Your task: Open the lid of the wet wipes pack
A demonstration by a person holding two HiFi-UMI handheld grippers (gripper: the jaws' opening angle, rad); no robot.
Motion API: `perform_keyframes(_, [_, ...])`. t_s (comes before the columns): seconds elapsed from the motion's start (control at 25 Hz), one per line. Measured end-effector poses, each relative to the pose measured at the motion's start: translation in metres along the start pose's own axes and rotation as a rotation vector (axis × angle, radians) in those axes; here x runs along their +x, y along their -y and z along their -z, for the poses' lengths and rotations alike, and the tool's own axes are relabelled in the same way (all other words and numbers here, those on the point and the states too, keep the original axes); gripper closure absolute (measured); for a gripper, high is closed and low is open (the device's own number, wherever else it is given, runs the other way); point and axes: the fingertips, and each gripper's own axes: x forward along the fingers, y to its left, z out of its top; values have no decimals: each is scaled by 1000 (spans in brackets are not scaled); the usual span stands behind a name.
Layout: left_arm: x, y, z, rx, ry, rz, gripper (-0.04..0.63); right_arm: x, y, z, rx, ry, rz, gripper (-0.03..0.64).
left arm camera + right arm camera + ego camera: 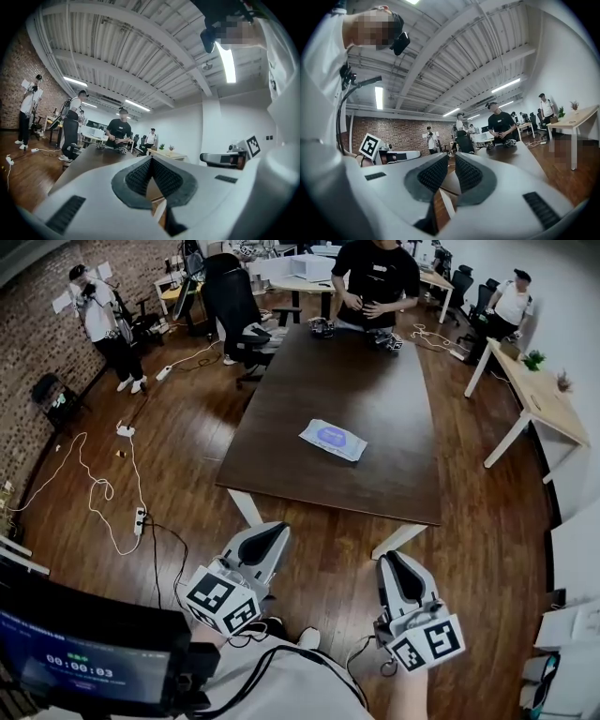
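Note:
The wet wipes pack (333, 439) is white with a purple oval lid and lies flat on the dark table (375, 399), right of the middle, lid closed. Both grippers hover over the wooden floor, short of the table's near edge and well away from the pack. My left gripper (277, 529) is shut with nothing in it; in its own view the pads (140, 176) meet at the tip of the left gripper (150, 159). My right gripper (392, 557) is shut and empty too, seen again as the right gripper (451, 157) in its own view. The pack does not show in either gripper view.
A person in black (375, 282) stands at the table's far end beside two other grippers (323, 327). An office chair (234, 301) is at the far left corner. Cables (103, 493) trail on the floor at left. A light wood desk (544, 399) stands right.

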Motion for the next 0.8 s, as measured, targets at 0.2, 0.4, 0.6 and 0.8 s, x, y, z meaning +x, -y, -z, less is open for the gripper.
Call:
perform_keyframes(0.2, [-11,-5,9,-12,-7,-26,598,-2,-4,5,15,-26,-17,563])
perform_keyframes(0.4, [14,-35,5,-24,-39,-71,598,34,15,7,4,-55,-32,563])
perform_keyframes(0.6, [84,-114,34,-14,-57,-42,598,137,60,44,-86,-139,-26,563])
perform_keyframes(0.8, [162,-193,60,-20,-139,-22,598,244,107,65,-157,-245,-20,563])
